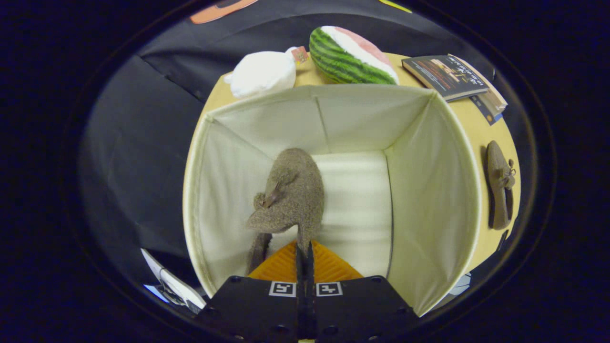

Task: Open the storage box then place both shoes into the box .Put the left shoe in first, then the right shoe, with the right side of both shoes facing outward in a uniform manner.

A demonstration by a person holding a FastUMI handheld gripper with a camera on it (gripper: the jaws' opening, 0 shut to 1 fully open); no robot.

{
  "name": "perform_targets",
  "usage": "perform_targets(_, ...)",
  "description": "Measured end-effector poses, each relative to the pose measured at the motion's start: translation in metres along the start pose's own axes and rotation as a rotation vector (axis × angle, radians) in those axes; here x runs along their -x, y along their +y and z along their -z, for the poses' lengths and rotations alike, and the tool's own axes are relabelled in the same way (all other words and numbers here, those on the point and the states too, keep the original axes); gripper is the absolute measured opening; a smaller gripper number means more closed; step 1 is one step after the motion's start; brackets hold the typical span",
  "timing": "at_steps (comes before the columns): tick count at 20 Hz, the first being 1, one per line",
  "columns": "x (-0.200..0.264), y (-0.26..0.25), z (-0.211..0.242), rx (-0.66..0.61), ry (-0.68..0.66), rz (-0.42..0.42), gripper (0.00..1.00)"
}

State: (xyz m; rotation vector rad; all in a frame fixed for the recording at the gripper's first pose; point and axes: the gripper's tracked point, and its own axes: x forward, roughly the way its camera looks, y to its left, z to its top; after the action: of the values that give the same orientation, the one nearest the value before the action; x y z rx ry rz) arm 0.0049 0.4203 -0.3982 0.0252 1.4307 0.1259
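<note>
Your tongs are nearly closed, the two fingers pinching the heel edge of a shoe between them; only a thin slit shows between the tips. The shoe hangs just ahead of the fingers, toe pointing toward 12 o'clock, down inside the box. It sits in the left half of the box, near the left wall; you cannot tell whether its sole touches the floor of the box. A small bow shows on its upper, facing 9 o'clock.

The box is open, its pale lining visible on all four walls, and the floor toward 3 o'clock from the shoe is bare.

Outside the box, at 3 o'clock, the second shoe lies on the table, just beside the right wall, its length running from 12 to 6 o'clock and its bow turned away from the box.

Beyond the far wall, at 12 o'clock, a watermelon toy rests on the table. At 11 o'clock a white plush sits close to the box's far left corner. At 1 to 2 o'clock a book lies on a second book, well apart from the second shoe.
</note>
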Motion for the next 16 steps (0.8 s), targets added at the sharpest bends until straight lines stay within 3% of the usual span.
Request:
perform_targets(4, -0.024, -0.008, 0.014, 0.069, 0.054, 0.063, 0.01)
perform_targets(9, -0.022, -0.006, 0.013, 0.141, 0.034, 0.051, 0.05)
perform_targets(10, -0.019, -0.007, 0.014, 0.15, 0.034, 0.045, 0.11)
perform_targets(11, -0.014, -0.005, 0.016, 0.154, 0.031, 0.021, 0.11)
perform_targets(12, -0.007, -0.004, 0.017, 0.169, 0.034, 0.002, 0.3)
perform_targets(13, 0.001, -0.006, 0.019, 0.189, 0.027, -0.006, 0.33)
perform_targets(15, 0.023, -0.008, 0.017, 0.241, -0.001, -0.03, 0.51)
perform_targets(16, 0.036, -0.007, 0.017, 0.263, -0.015, -0.054, 0.66)
